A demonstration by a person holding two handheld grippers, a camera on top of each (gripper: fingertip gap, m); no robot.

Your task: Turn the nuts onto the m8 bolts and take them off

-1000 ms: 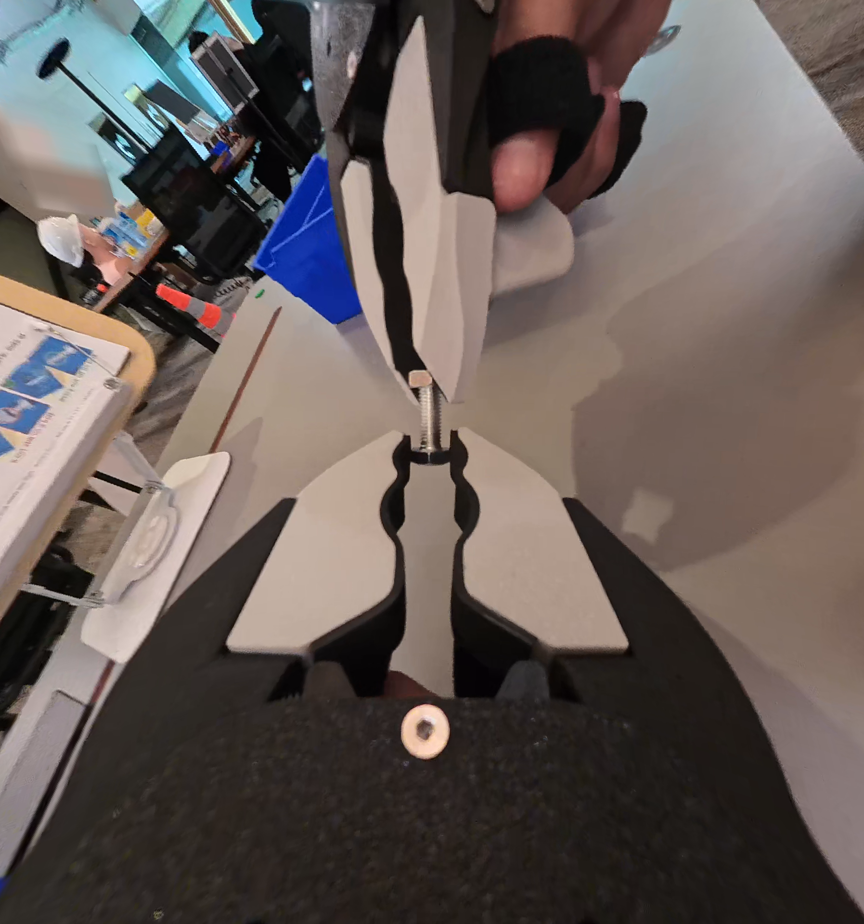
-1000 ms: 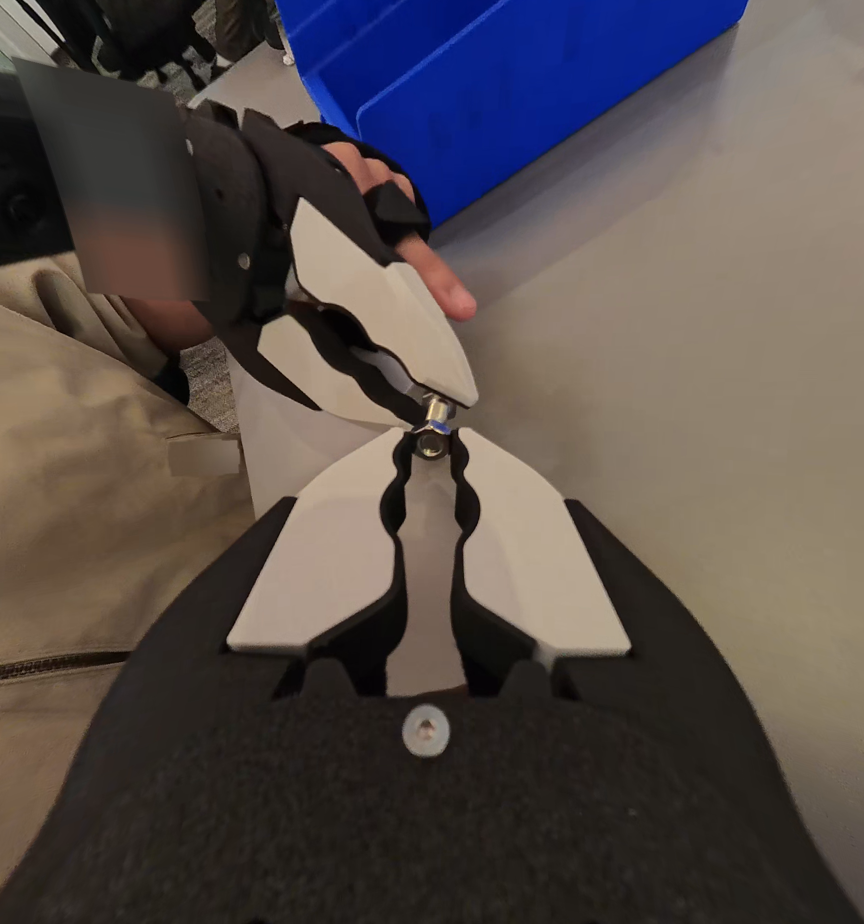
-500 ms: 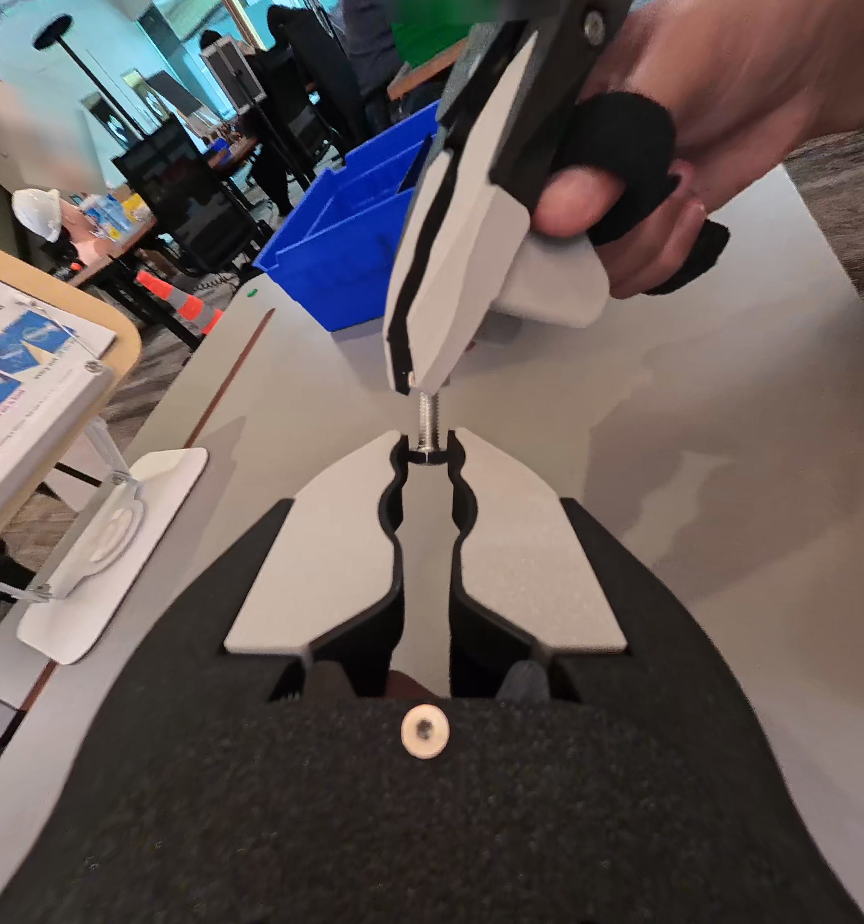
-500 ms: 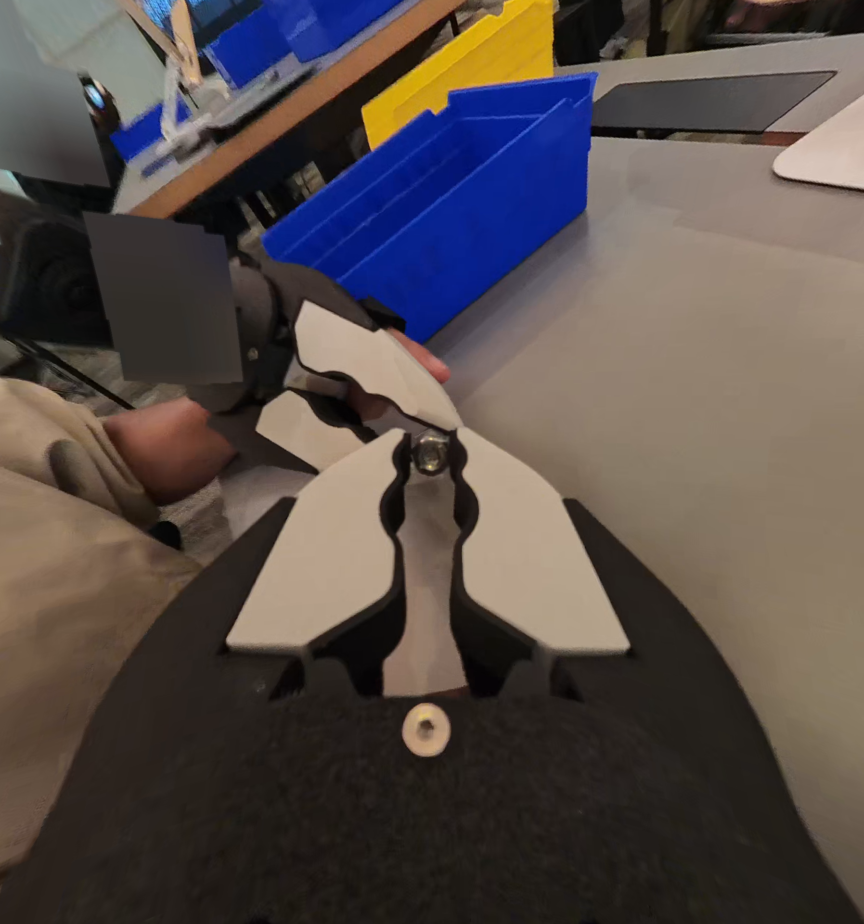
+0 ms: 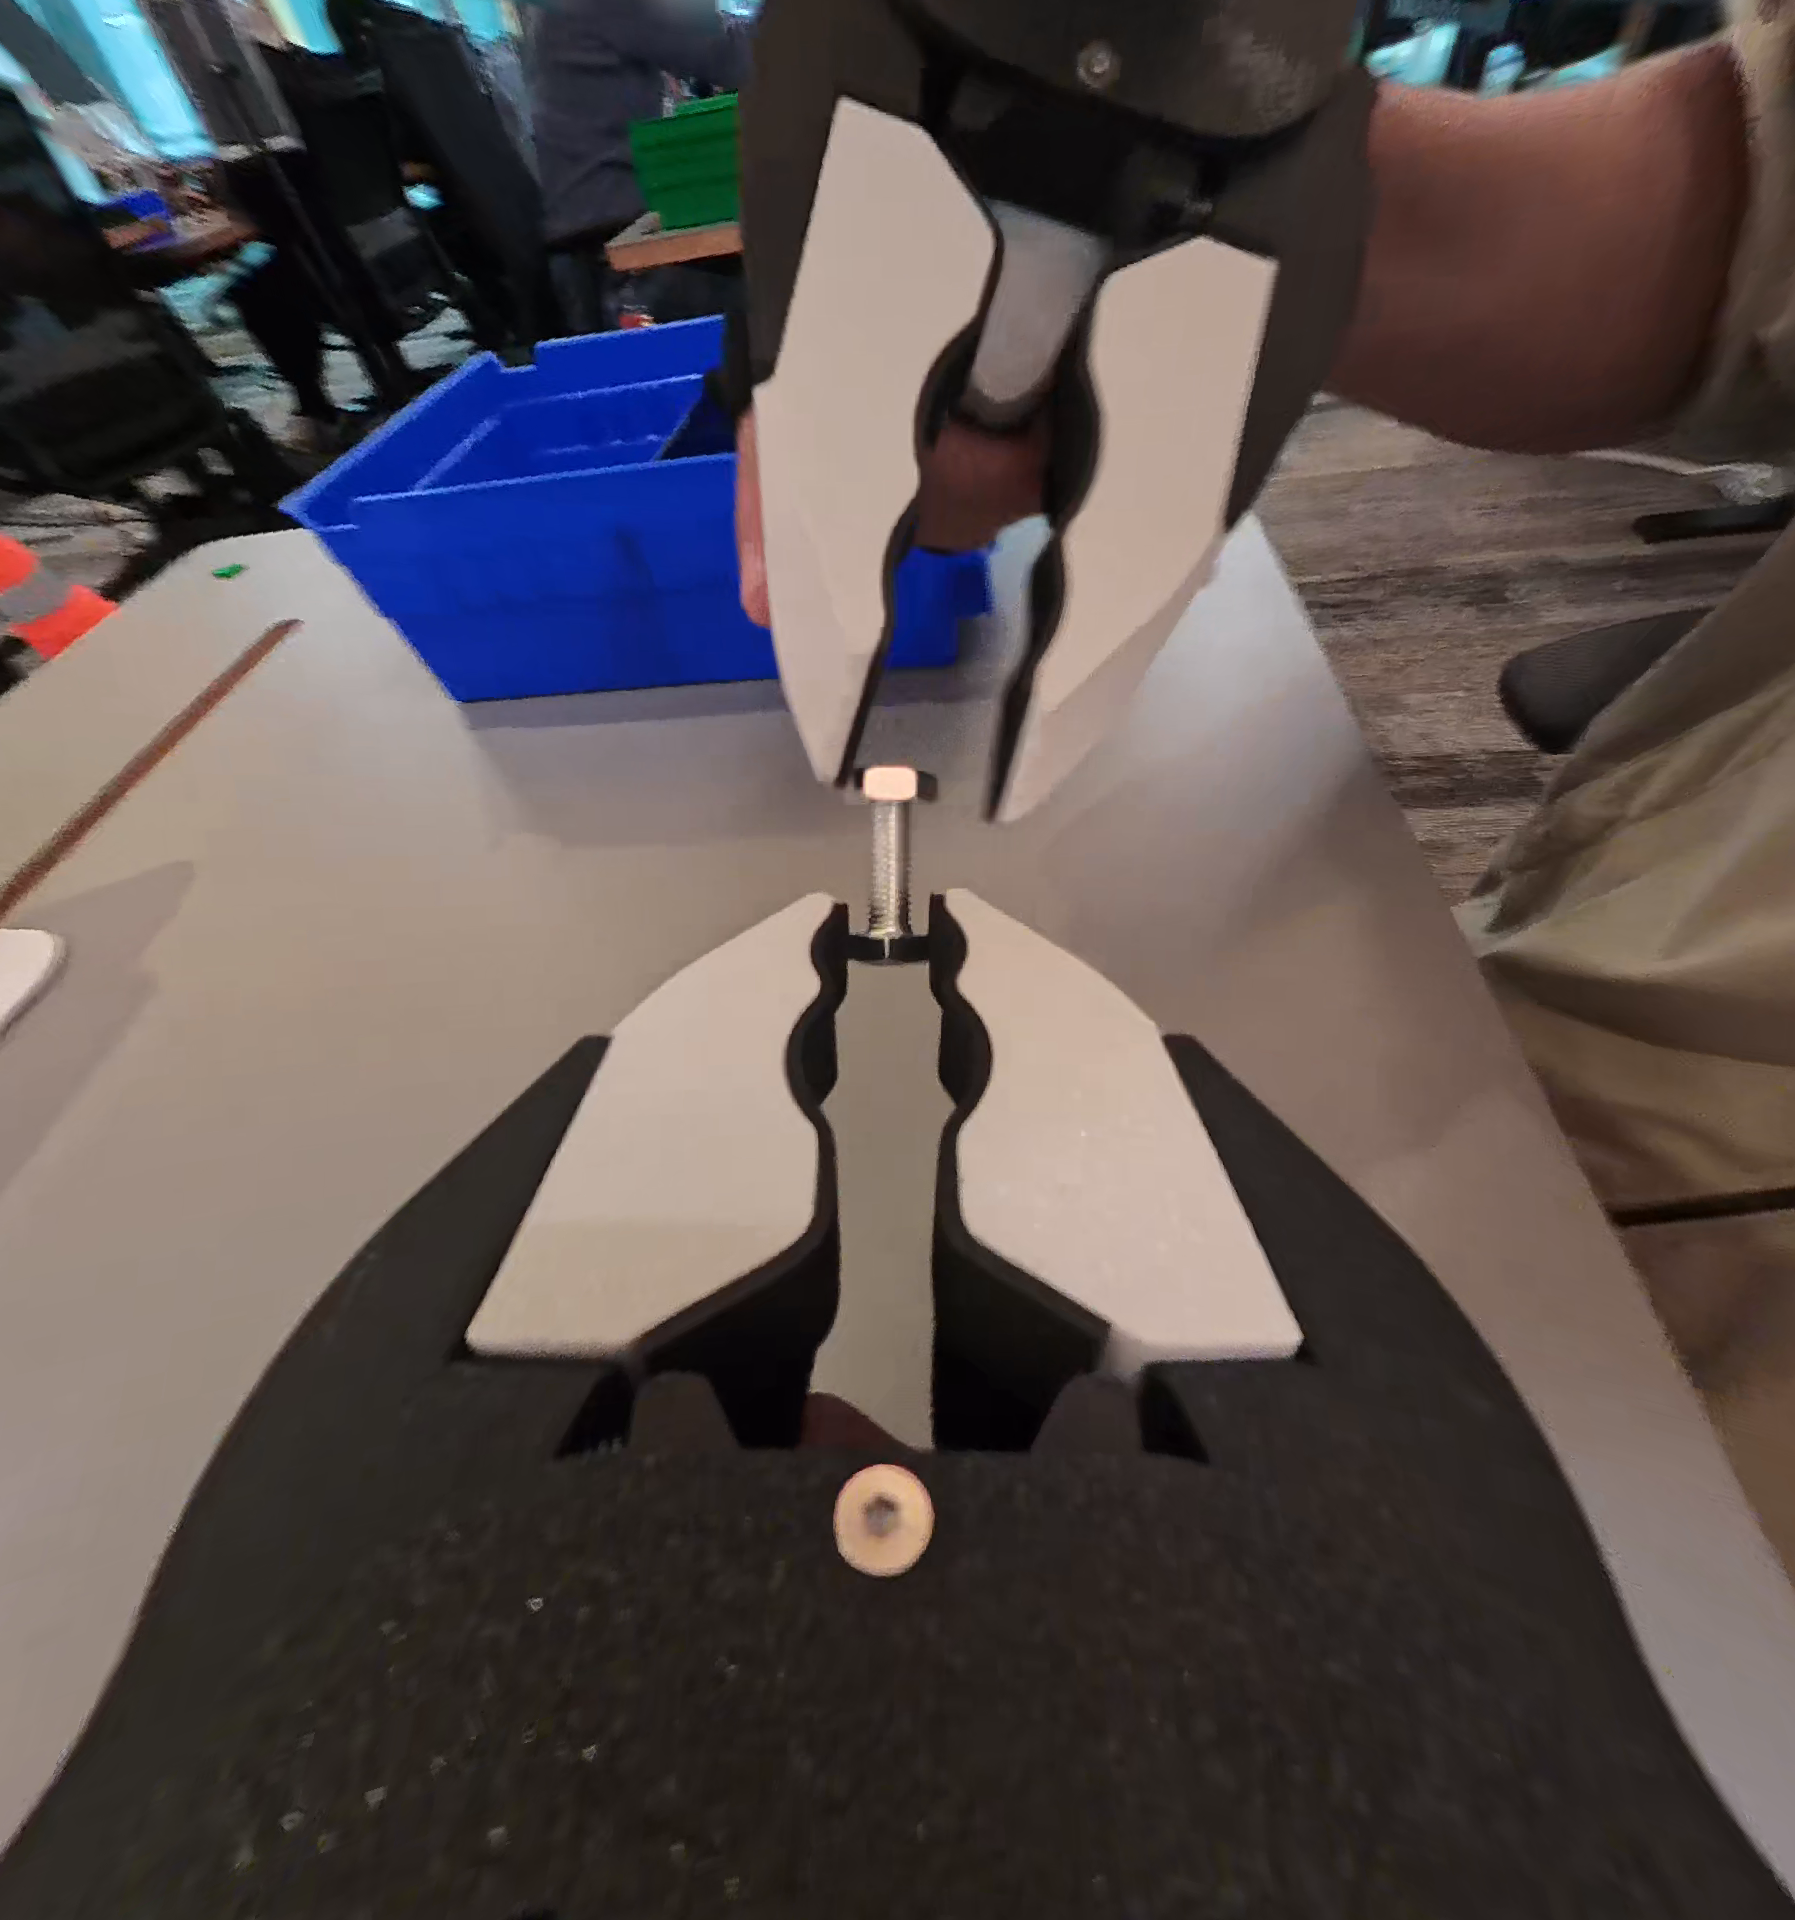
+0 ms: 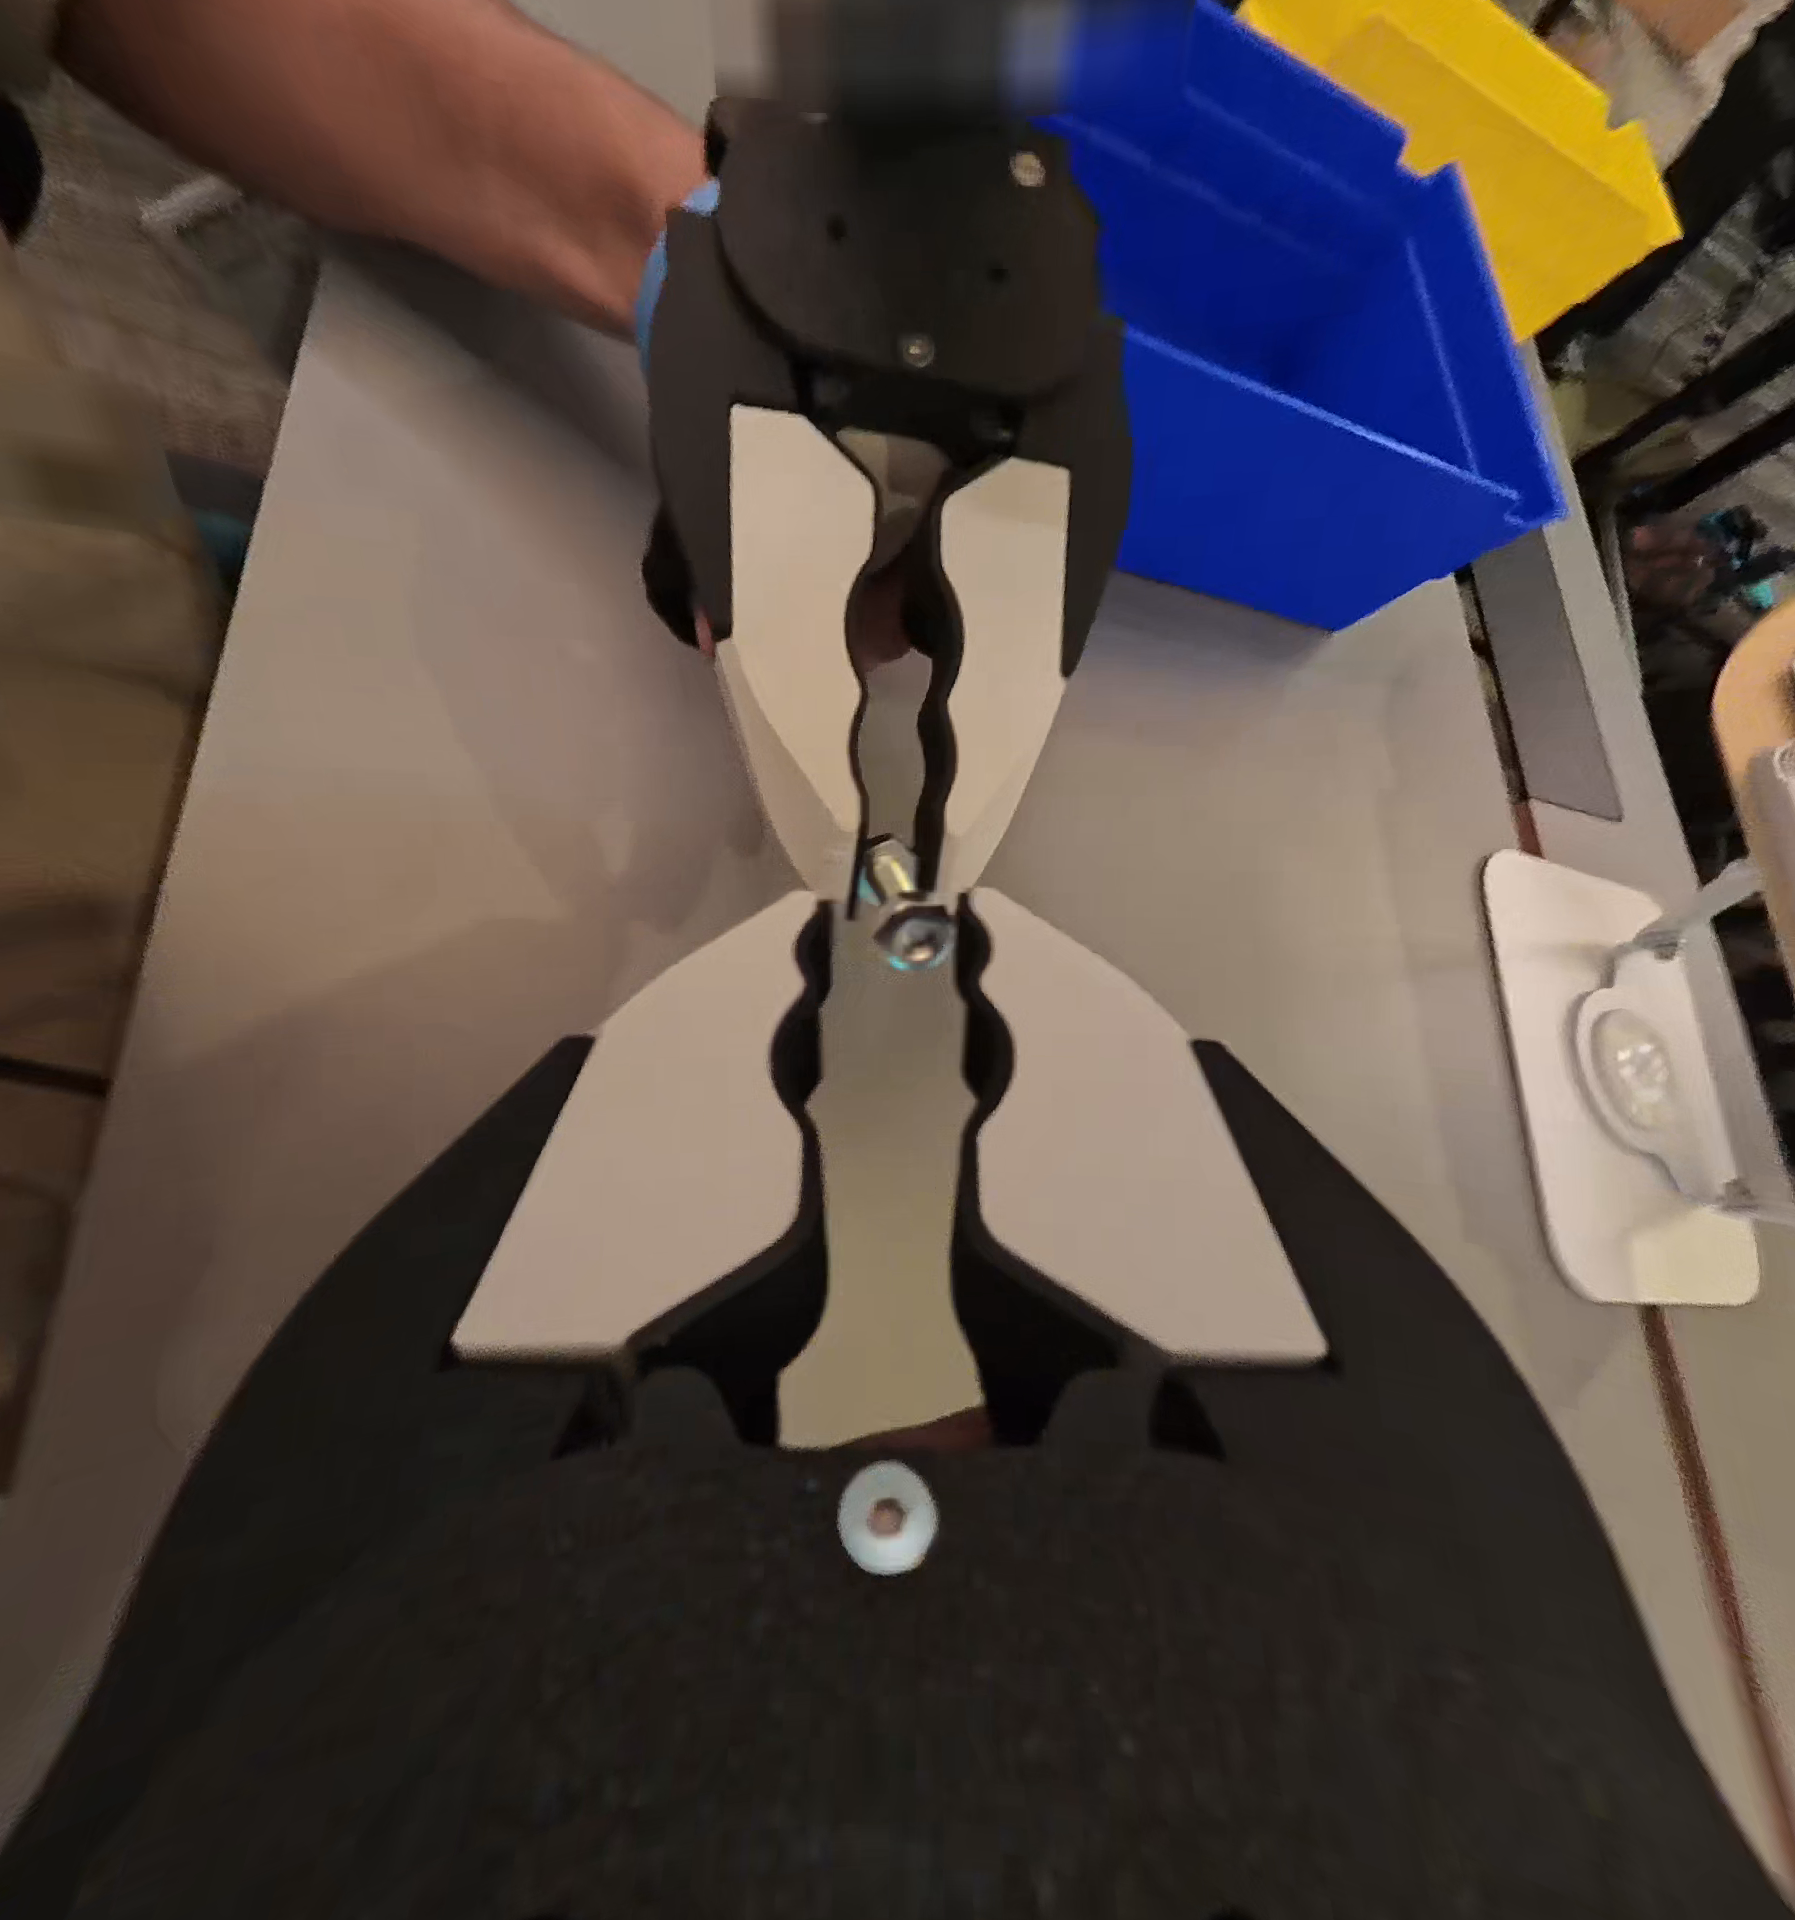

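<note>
My left gripper (image 5: 888, 925) is shut on the head end of a silver M8 bolt (image 5: 886, 862), and the threaded shank points away from it. A hex nut (image 5: 888, 781) sits at the far end of the shank. My right gripper (image 5: 919, 790) faces it from the opposite side with its jaws apart on either side of the nut. In the right wrist view the nut (image 6: 914, 930) lies between my right gripper's (image 6: 893, 914) spread fingers, nearer the right one. The left gripper (image 6: 891, 878) shows beyond it, closed on the bolt (image 6: 885, 864). All is held above the grey table (image 5: 353, 935).
A blue bin (image 5: 560, 582) stands at the back of the table, with a yellow bin (image 6: 1475, 156) behind it. A white pad with a clear stand (image 6: 1620, 1081) lies near the table's side edge. The person's tan-clothed legs (image 5: 1651, 935) are close by the table's other edge. Left and right tips are no more than a few centimetres apart.
The right gripper has swung round the bolt's axis and its jaws have opened off the nut. The left gripper still grips the bolt.
</note>
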